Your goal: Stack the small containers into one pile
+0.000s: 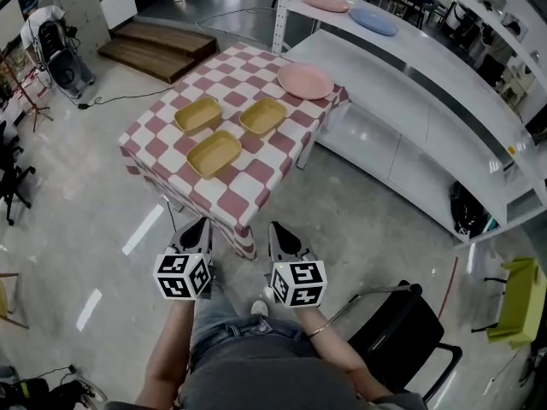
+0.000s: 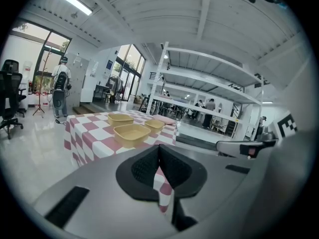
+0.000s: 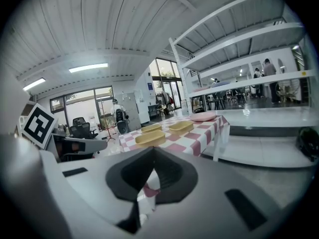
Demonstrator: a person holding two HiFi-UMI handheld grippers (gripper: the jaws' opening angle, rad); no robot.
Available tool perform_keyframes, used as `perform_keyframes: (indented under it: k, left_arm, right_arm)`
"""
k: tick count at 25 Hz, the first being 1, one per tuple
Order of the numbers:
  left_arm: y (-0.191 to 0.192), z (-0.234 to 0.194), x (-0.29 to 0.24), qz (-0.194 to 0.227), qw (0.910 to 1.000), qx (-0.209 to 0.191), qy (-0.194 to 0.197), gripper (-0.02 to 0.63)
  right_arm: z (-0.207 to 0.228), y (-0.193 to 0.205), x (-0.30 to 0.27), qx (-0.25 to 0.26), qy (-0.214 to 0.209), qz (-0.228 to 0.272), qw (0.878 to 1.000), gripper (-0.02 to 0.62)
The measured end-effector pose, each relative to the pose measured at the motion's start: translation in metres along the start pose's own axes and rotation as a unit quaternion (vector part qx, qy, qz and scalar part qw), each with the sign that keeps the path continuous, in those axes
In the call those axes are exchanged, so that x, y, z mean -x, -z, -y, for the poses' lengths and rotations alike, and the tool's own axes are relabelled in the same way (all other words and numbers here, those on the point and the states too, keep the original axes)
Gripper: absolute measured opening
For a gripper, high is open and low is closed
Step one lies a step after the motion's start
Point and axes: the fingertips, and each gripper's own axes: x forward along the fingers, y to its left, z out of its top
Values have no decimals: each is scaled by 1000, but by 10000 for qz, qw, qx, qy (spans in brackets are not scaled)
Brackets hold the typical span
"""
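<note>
Three yellow containers, shallow and rectangular, are each seen empty and unstacked, kept apart from one another on the checked desk [image 1: 249, 184]. The near container [image 1: 214, 153] is set closest ahead of the jaws. The left container [image 1: 198, 114] and right container [image 1: 262, 116] are laid side by side beyond it. A pink plate [image 1: 305, 81] is placed farther still, at the desk's far corner. The left gripper [image 1: 199, 225] and right gripper [image 1: 279, 231] are held short of the desk's near edge, well apart from the containers. Both pairs of jaws are closed together, with nothing gripped.

Three shallow yellow containers [image 1: 214, 153] upright, unstacked, apart on checked table [image 1: 256, 180].
</note>
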Motion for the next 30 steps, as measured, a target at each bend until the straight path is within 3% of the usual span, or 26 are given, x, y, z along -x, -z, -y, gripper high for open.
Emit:
perform_keyframes:
  k: [14,30]
  left_arm:
    - [-38,-117,-74,-298,9992,59,264,16]
    - [-73,-199,-150,-806,9898,-130,1166,17]
  right_arm:
    - [-25,-14,-127,-238,447,-202,9985,11]
    - [-30,-14,-206,-685,1730,-549,9810,11]
